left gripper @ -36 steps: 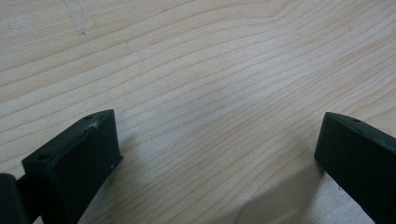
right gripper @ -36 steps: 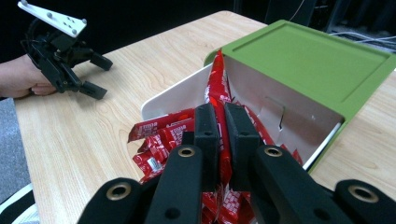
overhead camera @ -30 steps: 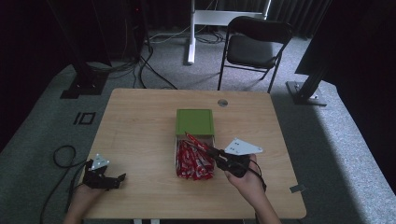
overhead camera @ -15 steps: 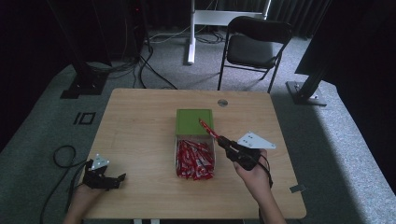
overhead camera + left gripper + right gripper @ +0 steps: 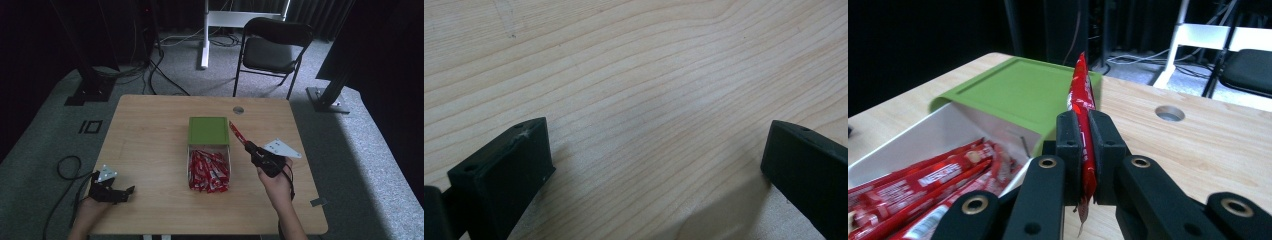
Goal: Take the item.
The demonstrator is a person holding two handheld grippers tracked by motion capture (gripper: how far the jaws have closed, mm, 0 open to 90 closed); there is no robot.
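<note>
Clenched on one red Nescafé stick sachet (image 5: 1081, 100), the right gripper (image 5: 248, 146) holds it lifted clear of the tabletop, just right of the box — pinched near its lower end so most of its length points up and away, probably to carry it off alone. The rest of the red sachets (image 5: 208, 170) lie heaped in the white tray (image 5: 189, 167) at the middle of the wooden table (image 5: 150, 135); its green sliding lid (image 5: 208, 131) is pushed toward the far edge, leaving the pile open to reach. The left gripper (image 5: 111, 191) rests near the front-left corner with its jaws spread wide over bare wood — idle, well apart from the tray. Grey carpet, cables and a black folding chair (image 5: 274, 47) lie beyond the far edge.
</note>
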